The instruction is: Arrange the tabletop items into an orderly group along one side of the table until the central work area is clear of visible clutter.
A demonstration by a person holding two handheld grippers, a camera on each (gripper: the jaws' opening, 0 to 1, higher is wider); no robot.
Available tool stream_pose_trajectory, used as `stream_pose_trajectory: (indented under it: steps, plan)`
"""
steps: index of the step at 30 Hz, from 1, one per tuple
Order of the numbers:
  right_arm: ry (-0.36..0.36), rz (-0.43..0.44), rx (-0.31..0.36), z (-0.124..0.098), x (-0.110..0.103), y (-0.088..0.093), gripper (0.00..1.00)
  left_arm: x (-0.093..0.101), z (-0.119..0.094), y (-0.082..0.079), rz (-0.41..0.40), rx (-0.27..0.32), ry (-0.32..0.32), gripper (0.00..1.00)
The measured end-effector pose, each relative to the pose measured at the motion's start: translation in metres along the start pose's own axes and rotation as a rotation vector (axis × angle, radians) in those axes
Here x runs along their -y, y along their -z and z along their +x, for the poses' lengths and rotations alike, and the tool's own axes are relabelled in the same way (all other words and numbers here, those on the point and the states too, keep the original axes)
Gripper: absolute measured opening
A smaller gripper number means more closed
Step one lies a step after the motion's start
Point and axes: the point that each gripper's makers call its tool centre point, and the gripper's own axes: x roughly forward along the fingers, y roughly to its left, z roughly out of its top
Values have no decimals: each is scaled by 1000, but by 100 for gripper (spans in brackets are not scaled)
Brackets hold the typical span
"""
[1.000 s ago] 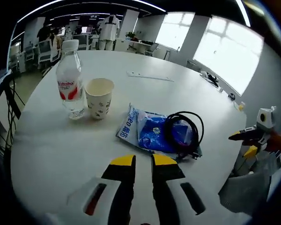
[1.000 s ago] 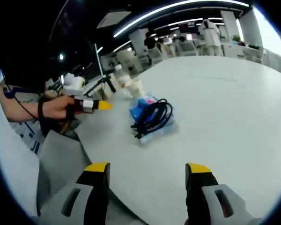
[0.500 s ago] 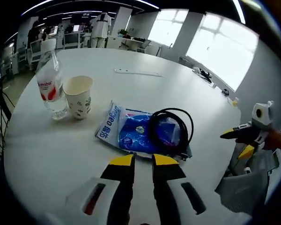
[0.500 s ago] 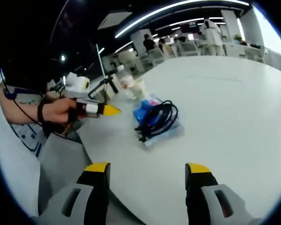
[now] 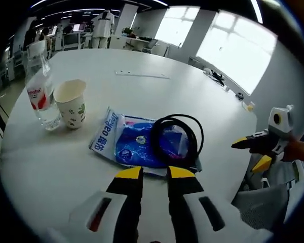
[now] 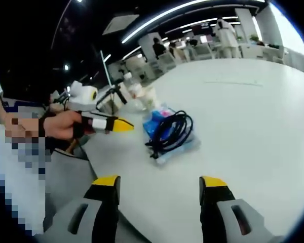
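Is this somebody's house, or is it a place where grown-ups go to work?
It looks like a big open office. A large white table holds a water bottle, a paper cup and a black cable. Behind it are rows of desks with chairs, big windows and strip lights.

I'm looking at an open-plan office, big white round meeting table [image 5: 202,101], rows of desks with chairs [image 6: 169,59] and monitors behind, long ceiling light strips [image 6: 192,10], large bright windows [image 5: 233,45], people standing [image 5: 101,30] at workstations
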Motion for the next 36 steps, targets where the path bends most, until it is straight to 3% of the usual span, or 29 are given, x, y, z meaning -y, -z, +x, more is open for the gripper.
stream_pose_trajectory:
  steps: [12,17,19,22,29,36]
  plan:
    - [8,6,-14,6,5,-1,60,0,5,-4,19,-18,12,16]
    - [14,21,-16,9,8,-1,58,0,10,-6,-11,-16,12,16]
    - [32,54,-15,13,11,-4,56,1,14,-8,-21,-14,7,15]
    - [56,141,41,24,17,-20,52,2,21,-10,-64,-7,-4,16]
    - [71,222,84,51,19,-46,50,9,37,-16,-99,-5,-17,16]
    - [112,308,94,74,28,-49,47,0,47,-18,-108,-10,-63,15]
